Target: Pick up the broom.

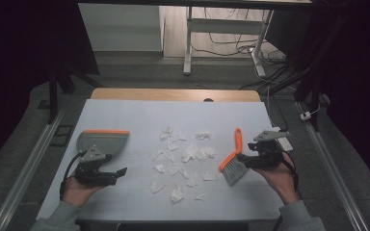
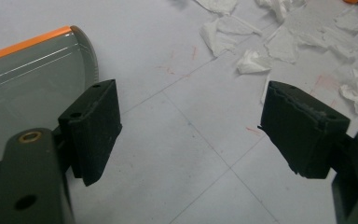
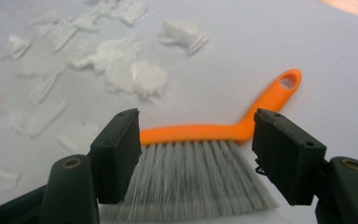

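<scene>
Our right gripper (image 3: 196, 154) hung spread over the brush (image 3: 214, 163) near the tabletop's right edge, ready to clamp it. Our left gripper (image 2: 189, 133) gaped beside the dustpan (image 1: 102, 141) toward the left edge, paper scraps (image 1: 183, 161) between.

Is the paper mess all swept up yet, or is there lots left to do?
Nothing is swept yet. The paper scraps lie scattered mid-table, and the dustpan has none in it. In hand: the right gripper is open around the brush, its jaws either side of the bristles, not closed on it. The left gripper is open beside the dustpan. Left: grabbing both tools, then sweeping every scrap into the pan.
</scene>
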Motion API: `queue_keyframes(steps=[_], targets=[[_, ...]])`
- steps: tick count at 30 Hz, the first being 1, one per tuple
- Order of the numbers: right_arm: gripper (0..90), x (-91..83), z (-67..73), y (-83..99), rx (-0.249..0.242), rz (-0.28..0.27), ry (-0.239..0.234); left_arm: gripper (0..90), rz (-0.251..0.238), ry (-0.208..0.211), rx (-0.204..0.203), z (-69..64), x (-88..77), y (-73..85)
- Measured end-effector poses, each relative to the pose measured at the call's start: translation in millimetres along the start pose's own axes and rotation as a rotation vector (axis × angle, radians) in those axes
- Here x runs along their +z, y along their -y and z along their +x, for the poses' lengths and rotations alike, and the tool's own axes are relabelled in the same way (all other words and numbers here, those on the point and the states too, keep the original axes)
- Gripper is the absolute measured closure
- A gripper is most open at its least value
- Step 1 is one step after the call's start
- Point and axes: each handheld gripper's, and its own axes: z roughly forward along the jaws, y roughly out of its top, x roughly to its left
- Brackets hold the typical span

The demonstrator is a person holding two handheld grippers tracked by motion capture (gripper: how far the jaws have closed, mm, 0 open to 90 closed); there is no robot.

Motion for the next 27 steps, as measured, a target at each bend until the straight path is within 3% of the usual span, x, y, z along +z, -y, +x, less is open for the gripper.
queue_keyframes(steps=[4, 6, 8, 9, 11, 18, 23, 27], targets=[[33.3, 13.0, -4.7, -24.5, 0.03, 0.104, 0.038, 21.2, -0.006, 0.01, 0.002, -0.6, 0.0, -0.6], [33.2, 28.1, -11.5, -39.3, 0.082, 0.2, 0.062, 21.2, -0.001, 0.01, 0.007, -1.0, 0.6, -0.6], [33.4, 33.6, -14.3, -43.2, 0.097, 0.227, 0.068, 21.2, -0.003, 0.009, 0.007, -0.9, 0.2, -0.4], [33.4, 44.3, -20.7, -49.4, 0.127, 0.278, 0.09, 21.2, -0.004, 0.008, 0.006, -0.8, -0.2, -0.2], [33.3, 54.0, -28.0, -53.6, 0.16, 0.321, 0.107, 21.2, -0.007, 0.012, 0.006, -0.8, -0.8, 0.1], [33.3, 78.5, -45.3, -55.3, 0.281, 0.422, 0.123, 20.9, -0.003, 0.021, 0.018, -3.3, 0.2, 0.7], [33.0, 94.9, -49.6, -48.2, 0.335, 0.497, 0.171, 20.7, -0.004, 0.029, 0.025, -3.1, 0.9, 0.1], [35.8, 104.5, -48.6, -43.7, 0.368, 0.528, 0.173, 20.5, -0.001, 0.031, 0.026, -2.4, 2.1, 0.2]])
